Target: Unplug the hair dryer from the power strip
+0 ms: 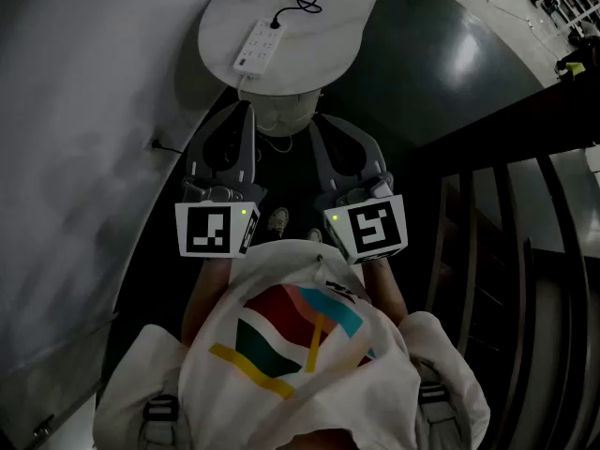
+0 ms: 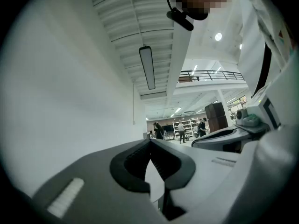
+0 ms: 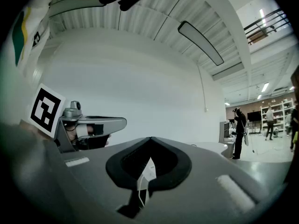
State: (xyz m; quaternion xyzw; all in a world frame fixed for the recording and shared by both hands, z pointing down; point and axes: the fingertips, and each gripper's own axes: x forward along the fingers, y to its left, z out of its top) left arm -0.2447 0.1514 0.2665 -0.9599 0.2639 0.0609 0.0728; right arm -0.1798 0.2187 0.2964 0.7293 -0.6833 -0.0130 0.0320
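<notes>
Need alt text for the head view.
The left gripper and right gripper, both shut and empty, are held side by side short of a round white table, where a black plug sits in a white power strip.

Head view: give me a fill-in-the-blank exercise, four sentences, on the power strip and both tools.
1. The white power strip lies on a round ____.
2. The cord plugged into it is coloured ____.
3. The left tool and the right tool both have their jaws ____.
4. The number of tools touching the power strip is ____.
Missing words: table; black; shut; zero.
</notes>
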